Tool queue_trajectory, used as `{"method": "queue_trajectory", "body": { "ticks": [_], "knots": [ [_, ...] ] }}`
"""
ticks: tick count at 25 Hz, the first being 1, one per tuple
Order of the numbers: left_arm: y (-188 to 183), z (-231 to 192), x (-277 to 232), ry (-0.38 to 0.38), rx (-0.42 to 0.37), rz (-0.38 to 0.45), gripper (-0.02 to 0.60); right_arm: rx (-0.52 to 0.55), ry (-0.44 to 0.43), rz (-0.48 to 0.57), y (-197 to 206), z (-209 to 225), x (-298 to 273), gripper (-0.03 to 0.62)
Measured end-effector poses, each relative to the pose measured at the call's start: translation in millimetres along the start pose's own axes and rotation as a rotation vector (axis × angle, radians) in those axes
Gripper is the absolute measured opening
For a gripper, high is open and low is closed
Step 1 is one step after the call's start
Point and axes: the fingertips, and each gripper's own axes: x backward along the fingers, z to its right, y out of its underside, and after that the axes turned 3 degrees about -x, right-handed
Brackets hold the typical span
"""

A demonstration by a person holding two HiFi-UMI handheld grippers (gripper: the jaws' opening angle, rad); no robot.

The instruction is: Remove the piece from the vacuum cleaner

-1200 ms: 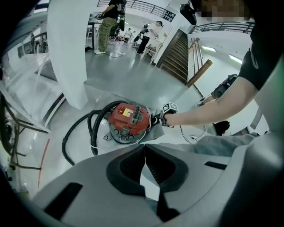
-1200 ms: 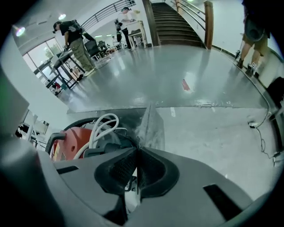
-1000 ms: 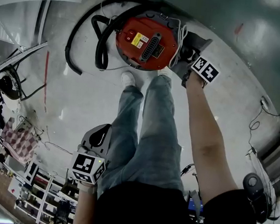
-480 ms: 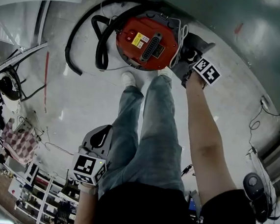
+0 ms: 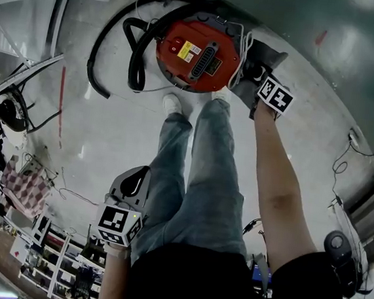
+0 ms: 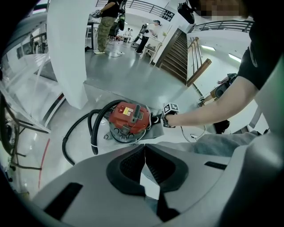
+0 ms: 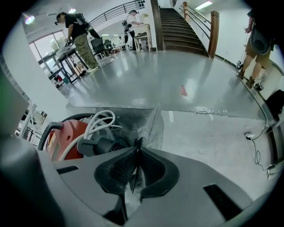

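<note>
A red round vacuum cleaner (image 5: 196,54) sits on the floor in front of the person's shoes, with a black hose (image 5: 133,55) looped at its left and a white cord (image 5: 240,45) coiled on its right. At the vacuum's right side my right gripper (image 5: 250,69) points down. Its jaws are shut on the thin edge of a grey sheet-like piece (image 7: 153,124) that rises just past the tips (image 7: 136,150). My left gripper (image 5: 131,180) hangs by the person's left leg, far from the vacuum (image 6: 128,116), shut (image 6: 143,153) with nothing between its pads.
The person's legs (image 5: 199,160) stand between the two grippers. Thin cables (image 5: 351,148) trail on the floor at the right. A white pillar (image 6: 66,44) stands behind the vacuum, a staircase (image 7: 186,26) beyond it, and people work at tables in the background.
My right gripper has rolled a little on the spot at the vacuum's side, still shut on the grey piece. The left gripper has not moved.
</note>
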Motion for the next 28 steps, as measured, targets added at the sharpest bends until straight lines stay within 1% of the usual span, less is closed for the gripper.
{"method": "queue_trajectory", "body": {
  "ticks": [4,7,10,12,17,23,28],
  "knots": [
    [1,0,1,-0.003,0.001,-0.003,0.02,0.044,0.004,-0.004,0,6,0,0.049],
    [2,-1,0,-0.003,0.004,-0.004,0.02,0.056,0.015,-0.007,2,15,2,0.049],
    [2,1,-2,0.003,0.003,-0.005,0.02,0.012,0.05,-0.004,4,40,6,0.046],
    [1,3,-4,0.008,0.001,-0.004,0.02,-0.028,0.049,-0.005,6,59,9,0.046],
    [-4,10,-11,0.029,-0.011,-0.002,0.02,-0.041,0.039,-0.002,10,90,25,0.046],
    [-20,23,-10,0.056,-0.035,0.034,0.02,-0.052,0.051,0.003,12,111,64,0.048],
    [-39,21,-6,0.036,-0.007,0.049,0.019,-0.033,0.035,0.0,5,106,106,0.046]
  ]
}}
